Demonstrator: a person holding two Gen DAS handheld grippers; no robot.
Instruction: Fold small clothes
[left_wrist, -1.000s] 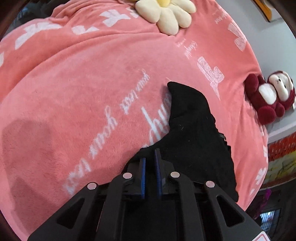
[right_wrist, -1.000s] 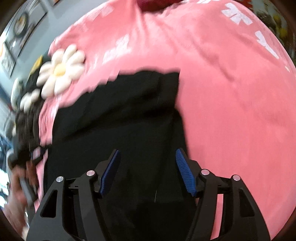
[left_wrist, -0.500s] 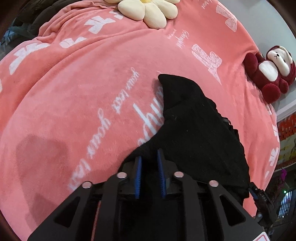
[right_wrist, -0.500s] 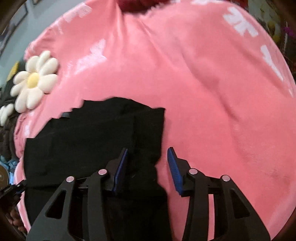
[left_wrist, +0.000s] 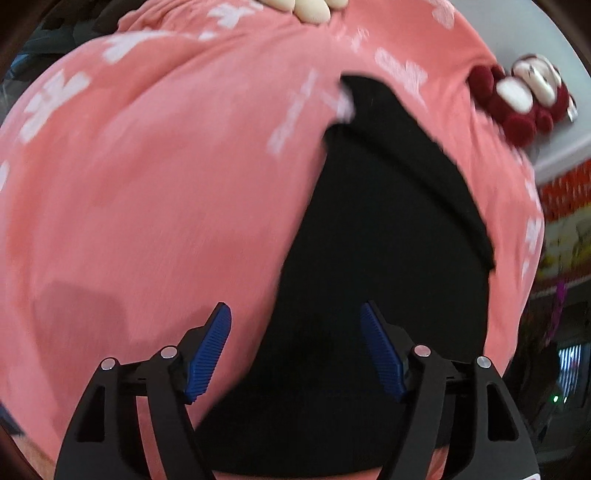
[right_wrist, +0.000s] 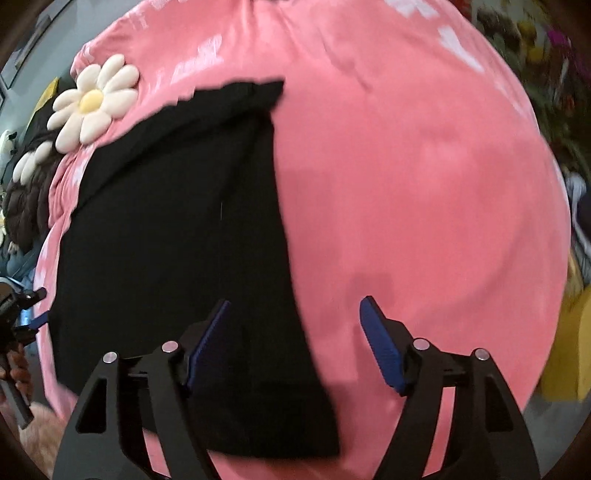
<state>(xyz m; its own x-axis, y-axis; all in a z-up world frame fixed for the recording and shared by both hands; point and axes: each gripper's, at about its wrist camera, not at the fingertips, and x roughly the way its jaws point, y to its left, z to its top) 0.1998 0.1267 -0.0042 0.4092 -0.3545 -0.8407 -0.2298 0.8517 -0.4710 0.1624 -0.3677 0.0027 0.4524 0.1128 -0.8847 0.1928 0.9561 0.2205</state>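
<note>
A small black garment (left_wrist: 376, 266) lies flat on the pink blanket (left_wrist: 147, 206). My left gripper (left_wrist: 295, 343) is open and empty above the garment's near left edge. In the right wrist view the same black garment (right_wrist: 173, 229) spreads from the lower middle up toward the left. My right gripper (right_wrist: 293, 338) is open and empty over the garment's near right edge. The left gripper (right_wrist: 22, 314) shows at the far left edge of the right wrist view, with part of a hand.
A white daisy cushion (right_wrist: 92, 99) lies at the garment's far left corner, also just visible at the top of the left wrist view (left_wrist: 310, 7). A red and white plush toy (left_wrist: 524, 99) sits at the blanket's far right edge. Room clutter surrounds the bed.
My left gripper was shut on the garment's edge and has opened, letting it go. My right gripper opened wider. The garment now lies flatter on the blanket.
</note>
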